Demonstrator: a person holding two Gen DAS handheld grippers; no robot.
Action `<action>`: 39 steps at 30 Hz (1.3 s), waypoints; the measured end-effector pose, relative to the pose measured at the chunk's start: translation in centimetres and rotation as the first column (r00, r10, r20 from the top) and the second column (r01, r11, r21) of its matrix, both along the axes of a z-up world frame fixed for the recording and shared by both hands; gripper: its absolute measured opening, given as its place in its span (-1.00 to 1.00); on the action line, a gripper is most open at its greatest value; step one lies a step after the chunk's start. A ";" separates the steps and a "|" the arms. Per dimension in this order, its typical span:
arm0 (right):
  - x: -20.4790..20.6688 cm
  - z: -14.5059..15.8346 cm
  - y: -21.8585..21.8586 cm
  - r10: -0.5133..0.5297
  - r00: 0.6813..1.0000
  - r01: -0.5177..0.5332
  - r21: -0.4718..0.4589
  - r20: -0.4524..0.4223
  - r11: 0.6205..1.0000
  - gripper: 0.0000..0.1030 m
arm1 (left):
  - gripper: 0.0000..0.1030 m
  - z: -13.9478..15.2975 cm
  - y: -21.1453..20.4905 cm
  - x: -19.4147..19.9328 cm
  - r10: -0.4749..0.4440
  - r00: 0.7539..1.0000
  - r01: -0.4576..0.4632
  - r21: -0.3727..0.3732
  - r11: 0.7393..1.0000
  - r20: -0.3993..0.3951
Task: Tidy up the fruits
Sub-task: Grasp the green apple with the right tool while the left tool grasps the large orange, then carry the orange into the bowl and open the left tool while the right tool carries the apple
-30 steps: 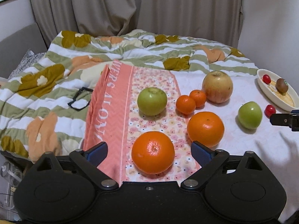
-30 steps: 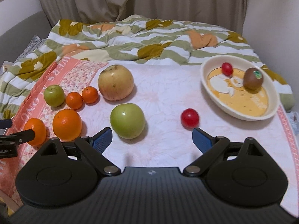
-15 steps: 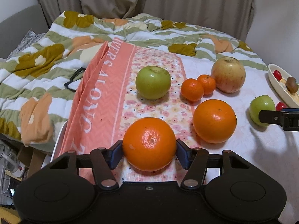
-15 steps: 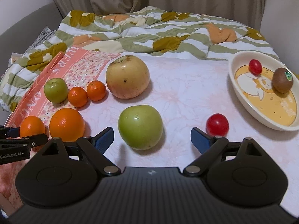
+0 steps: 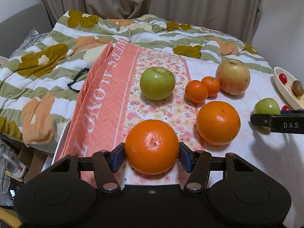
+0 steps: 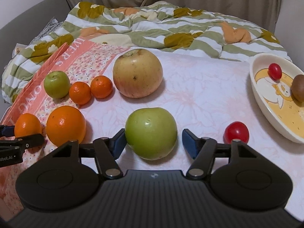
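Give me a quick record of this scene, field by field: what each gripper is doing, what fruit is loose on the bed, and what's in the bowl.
left gripper: jaws shut on the near orange
right gripper: jaws open around the near green apple, a gap on one side
loose fruit: second orange, two mandarins, far green apple, big yellow apple, cherry tomato
bowl: holds a cherry tomato and a kiwi
surface: pink sheet, floral quilt behind
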State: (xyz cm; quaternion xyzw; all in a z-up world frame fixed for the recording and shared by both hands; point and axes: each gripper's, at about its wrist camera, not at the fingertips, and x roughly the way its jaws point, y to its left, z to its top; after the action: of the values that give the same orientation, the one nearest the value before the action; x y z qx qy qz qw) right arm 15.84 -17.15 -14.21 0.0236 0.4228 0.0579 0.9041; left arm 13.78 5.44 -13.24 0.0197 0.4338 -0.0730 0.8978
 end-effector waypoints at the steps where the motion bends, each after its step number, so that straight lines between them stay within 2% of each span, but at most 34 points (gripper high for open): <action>1: 0.0 0.1 0.1 0.008 1.000 -0.008 0.001 0.002 1.000 0.38 | 0.22 0.0 0.1 0.0 0.002 1.000 -0.002 -0.002 1.000 0.000; 10: -0.6 0.5 0.1 0.002 1.000 -0.002 0.013 0.008 1.000 0.37 | 0.21 1.3 0.6 -1.2 0.026 0.999 -0.026 -0.003 1.000 0.033; 18: -2.7 2.6 -0.3 -0.022 0.999 0.021 0.024 0.042 0.999 0.37 | 0.21 3.4 0.4 -2.4 0.014 0.998 -0.013 -0.019 1.000 0.067; 31: -7.6 7.4 -2.1 -0.130 0.986 0.128 0.028 0.102 0.991 0.37 | 0.21 8.1 -1.6 -4.8 -0.072 0.983 0.079 -0.036 0.996 0.169; 39: -11.1 10.6 -5.0 -0.220 0.967 0.218 0.031 0.129 0.976 0.37 | 0.21 10.6 -4.1 -5.5 -0.155 0.965 0.168 -0.043 0.985 0.209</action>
State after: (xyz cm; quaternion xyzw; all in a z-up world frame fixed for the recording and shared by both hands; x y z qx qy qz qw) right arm 4.73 -22.16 -3.65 0.0736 0.3566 -0.0372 0.9306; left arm 8.31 1.34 -2.66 0.0353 0.3335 -0.1567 0.9290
